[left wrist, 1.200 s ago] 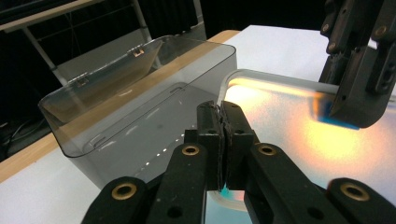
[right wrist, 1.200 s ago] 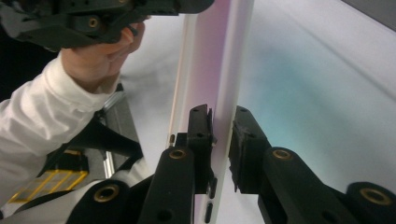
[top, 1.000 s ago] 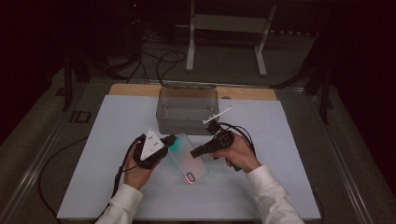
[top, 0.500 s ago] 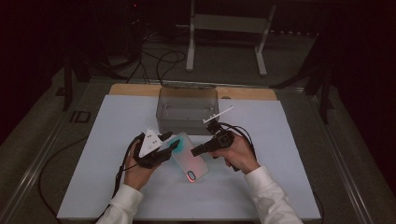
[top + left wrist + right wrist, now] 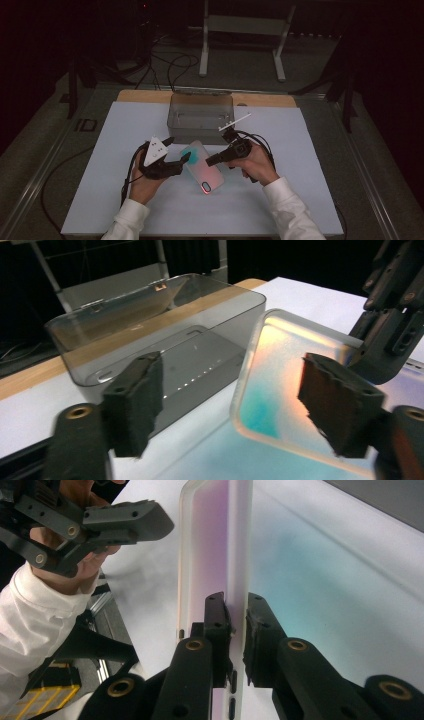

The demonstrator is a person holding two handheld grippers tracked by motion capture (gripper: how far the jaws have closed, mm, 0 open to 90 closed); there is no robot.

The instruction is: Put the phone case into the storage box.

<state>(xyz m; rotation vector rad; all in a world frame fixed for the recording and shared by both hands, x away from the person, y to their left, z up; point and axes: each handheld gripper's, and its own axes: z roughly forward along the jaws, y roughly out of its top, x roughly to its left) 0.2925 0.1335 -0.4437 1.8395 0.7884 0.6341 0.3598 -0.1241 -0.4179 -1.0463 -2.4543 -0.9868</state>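
Since the earlier high view the phone case (image 5: 202,168) has been tipped a little further, its near end with the camera cutout lying lower toward the person and its far end raised between the two tools, while both hands have kept almost the same places in front of the clear plastic box (image 5: 201,116). The right tongs (image 5: 237,620) are clenched on the case: in the right gripper view the two black jaws pinch its thin frosted edge from either side, and the case stands up from them, pink and violet along its length. The left tongs (image 5: 235,407) are released, their padded jaws standing well apart; in the left gripper view the rounded corner of the case (image 5: 295,390), glowing orange and teal, sits between them, nearer the right-hand pad, but whether that pad touches it I cannot tell. In the high view the left tongs (image 5: 185,159) meet the case at its far left corner and the right tongs (image 5: 210,161) at its right side. The case is held just above the white tabletop (image 5: 115,150), near its middle, just in front of the box, which stands open-topped near the tabletop's far edge beside a wooden strip (image 5: 260,99)
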